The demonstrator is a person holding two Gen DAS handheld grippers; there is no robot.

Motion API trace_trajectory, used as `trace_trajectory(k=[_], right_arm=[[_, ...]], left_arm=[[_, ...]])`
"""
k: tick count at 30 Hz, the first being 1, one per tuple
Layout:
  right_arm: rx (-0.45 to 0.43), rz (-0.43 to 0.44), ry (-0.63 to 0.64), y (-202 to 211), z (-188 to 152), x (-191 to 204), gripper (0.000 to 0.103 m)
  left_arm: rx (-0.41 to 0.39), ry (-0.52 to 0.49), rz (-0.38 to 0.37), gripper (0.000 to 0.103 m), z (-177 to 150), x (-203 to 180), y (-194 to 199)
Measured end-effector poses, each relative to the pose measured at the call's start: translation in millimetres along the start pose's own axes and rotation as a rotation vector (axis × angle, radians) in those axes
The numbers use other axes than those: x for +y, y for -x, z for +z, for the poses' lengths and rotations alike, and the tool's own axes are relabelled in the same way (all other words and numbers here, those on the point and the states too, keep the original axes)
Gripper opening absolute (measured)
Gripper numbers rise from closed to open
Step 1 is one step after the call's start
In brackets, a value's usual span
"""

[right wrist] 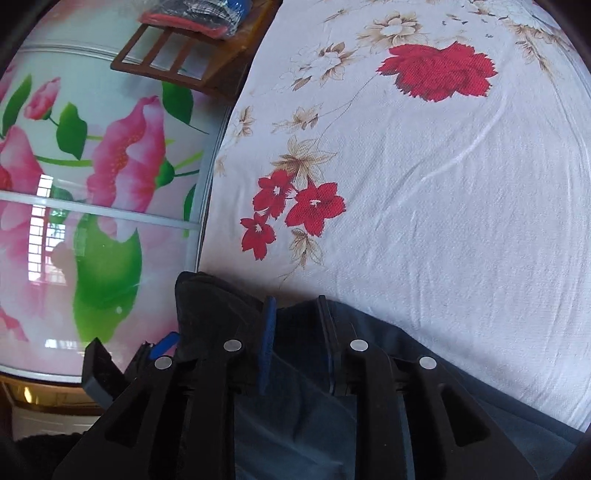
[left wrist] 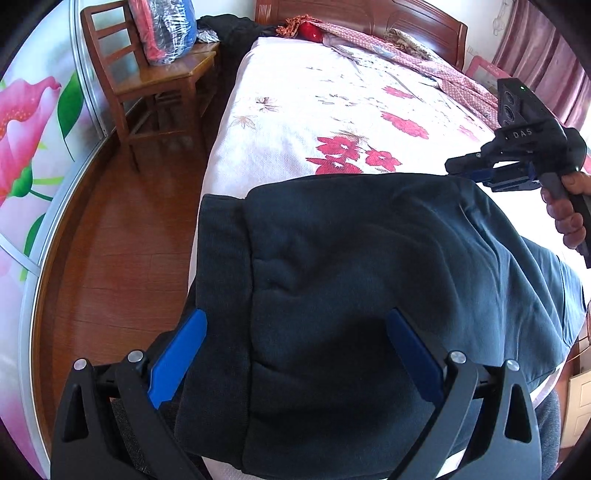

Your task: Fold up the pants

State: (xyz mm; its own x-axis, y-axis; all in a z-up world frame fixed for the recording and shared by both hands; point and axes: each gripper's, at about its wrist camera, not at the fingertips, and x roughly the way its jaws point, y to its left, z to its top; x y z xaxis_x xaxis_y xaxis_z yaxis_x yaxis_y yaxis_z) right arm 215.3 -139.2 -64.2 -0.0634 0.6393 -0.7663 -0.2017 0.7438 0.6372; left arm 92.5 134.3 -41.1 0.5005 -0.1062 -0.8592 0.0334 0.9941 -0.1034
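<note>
Dark navy pants (left wrist: 351, 277) lie folded into a thick pad at the near edge of the bed, with a ribbed band along the left side over the bed's edge. My left gripper (left wrist: 295, 314) hovers over them, open wide, with its blue pads (left wrist: 177, 354) on either side of the cloth and not pinching it. A hand holds my right gripper (left wrist: 452, 164) at the far right edge of the pants. In the right wrist view that gripper (right wrist: 296, 299) stands narrowly open, with the pants (right wrist: 295, 369) seen in the gap and below it.
The bed sheet (left wrist: 314, 110) is white with red flowers, with bedding and a wooden headboard (left wrist: 369, 14) at the far end. Left of the bed are a wood floor (left wrist: 122, 240), a wooden chair (left wrist: 147, 77) bearing a wrapped bundle, and a flower-printed wardrobe door (right wrist: 92, 166).
</note>
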Motion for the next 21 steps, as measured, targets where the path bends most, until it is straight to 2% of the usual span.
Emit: trace_trajectory(k=[3,4,5,6,9,12,14,15,17,18,20,21], right_arm=[[0.045,-0.093,0.046,-16,3,10,0.020],[0.067,-0.095,0.075,-22,2,14,0.016],[0.090,-0.144,0.115,-28,1,19,0.009],[0.089,-0.178,0.143,-29,1,24,0.007],[-0.026,-0.205,0.166,-7,12,34,0.005],[-0.135,-0.172,0.159,15,28,36,0.000],[-0.235,-0.132,0.140,30,44,36,0.000],[-0.252,-0.121,0.132,32,55,35,0.000],[-0.246,-0.152,0.101,28,69,30,0.000],[-0.232,-0.165,0.133,25,70,34,0.000],[-0.247,-0.215,0.150,30,60,39,0.000],[-0.257,-0.165,0.143,37,51,38,0.000]], left_arm=[[-0.002,-0.001,-0.001,0.098,-1,-1,1],[0.000,0.002,-0.005,0.098,0,-1,0],[0.001,0.003,-0.006,0.098,1,-1,-1],[-0.001,0.002,-0.006,0.098,1,-1,0],[-0.006,0.004,-0.002,0.098,1,0,2],[-0.007,0.017,-0.003,0.098,2,2,2],[-0.014,0.026,0.008,0.098,3,3,3],[-0.012,0.025,0.019,0.098,4,2,2],[0.008,0.008,0.057,0.098,4,2,-4],[0.015,0.012,0.073,0.098,4,3,-6],[-0.004,0.019,0.059,0.098,5,4,-2],[-0.025,0.011,0.059,0.098,6,2,3]])
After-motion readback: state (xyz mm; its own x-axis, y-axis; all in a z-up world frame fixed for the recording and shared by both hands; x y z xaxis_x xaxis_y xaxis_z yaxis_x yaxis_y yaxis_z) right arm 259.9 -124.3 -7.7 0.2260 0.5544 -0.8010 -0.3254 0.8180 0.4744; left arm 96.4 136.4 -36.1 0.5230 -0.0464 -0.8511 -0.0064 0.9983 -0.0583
